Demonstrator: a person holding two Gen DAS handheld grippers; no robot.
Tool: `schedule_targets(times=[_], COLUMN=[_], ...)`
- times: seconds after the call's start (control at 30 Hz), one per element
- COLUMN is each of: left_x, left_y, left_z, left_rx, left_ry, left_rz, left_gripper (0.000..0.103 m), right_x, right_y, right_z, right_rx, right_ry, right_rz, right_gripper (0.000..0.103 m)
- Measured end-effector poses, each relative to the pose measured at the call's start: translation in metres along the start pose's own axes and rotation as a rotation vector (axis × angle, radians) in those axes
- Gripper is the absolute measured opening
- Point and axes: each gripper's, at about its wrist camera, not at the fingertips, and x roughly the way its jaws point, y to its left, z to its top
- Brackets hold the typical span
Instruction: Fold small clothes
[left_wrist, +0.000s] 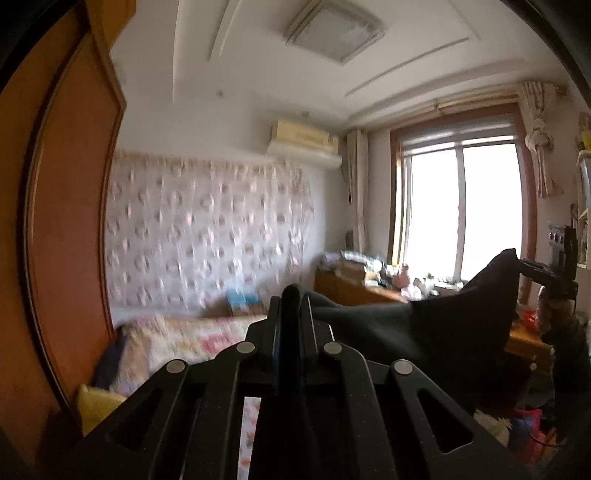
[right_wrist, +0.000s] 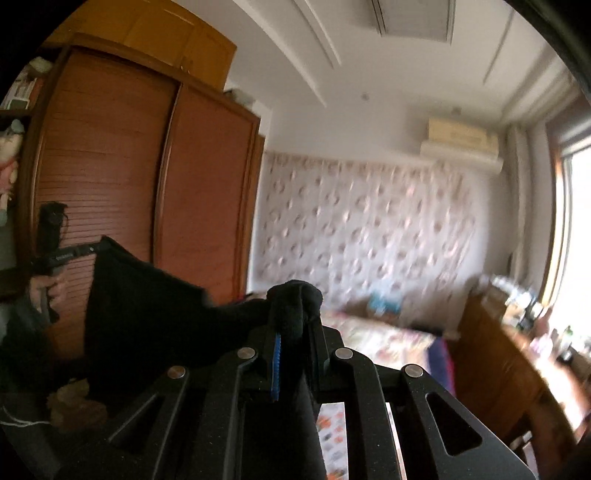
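Your left claw (left_wrist: 291, 314) is clenched on one corner of the dark garment (left_wrist: 424, 332); the cloth comes out between its two fingers and runs to the right. Your right claw (right_wrist: 293, 314) is clenched on another corner of the same garment (right_wrist: 147, 314), and a bunch of the cloth stands up above its fingertips. The garment is held up in the air between the two claws, stretched across, and it does not touch the bed (left_wrist: 192, 339) that lies below and farther away.

In the left wrist view you see the right claw (left_wrist: 532, 267) at the far right, pinching the raised corner of the cloth. In the right wrist view you see the left claw (right_wrist: 92, 249) at the far left, holding the upper corner, with your hand (right_wrist: 46, 290) under it.

Both cameras look upward into the room and the pictures are a little blurred. Behind the garment there is a wooden wardrobe (right_wrist: 147, 184) on the left, a patterned curtain (left_wrist: 207, 229) on the far wall, an air conditioner (left_wrist: 304, 142) above it, and a bright window (left_wrist: 461, 206) on the right. A wooden counter (left_wrist: 354, 291) with many small things stands under the window.
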Motion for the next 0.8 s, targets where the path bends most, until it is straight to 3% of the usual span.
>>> schedule_targets(times=[0.2, 0.37, 0.63, 0.8], left_x=[-0.024, -0.025, 0.011, 0.064], left_y=[-0.006, -0.006, -0.009, -0.004], left_z=[0.047, 0.054, 0.043, 0.019], left_rx=[0.059, 0.092, 0.101, 0.099], left_ry=[-0.119, -0.134, -0.087, -0.005], left_rz=[0.033, 0.043, 0.047, 0.08], left_gripper=[0.008, 0.008, 0.008, 0.008], right_x=[-0.038, -0.058, -0.032, 0.006], right_y=[0.0, 0.005, 0.041, 0.026], right_z=[0.057, 0.077, 0.068, 0.072], right_rx=[-0.069, -0.111, -0.13, -0.115], right_ry=[-0.088, -0.092, -0.023, 0.073], right_rz=[-0.078, -0.136, -0.173, -0.204], right_gripper=[0.011, 0.011, 0.011, 0.011])
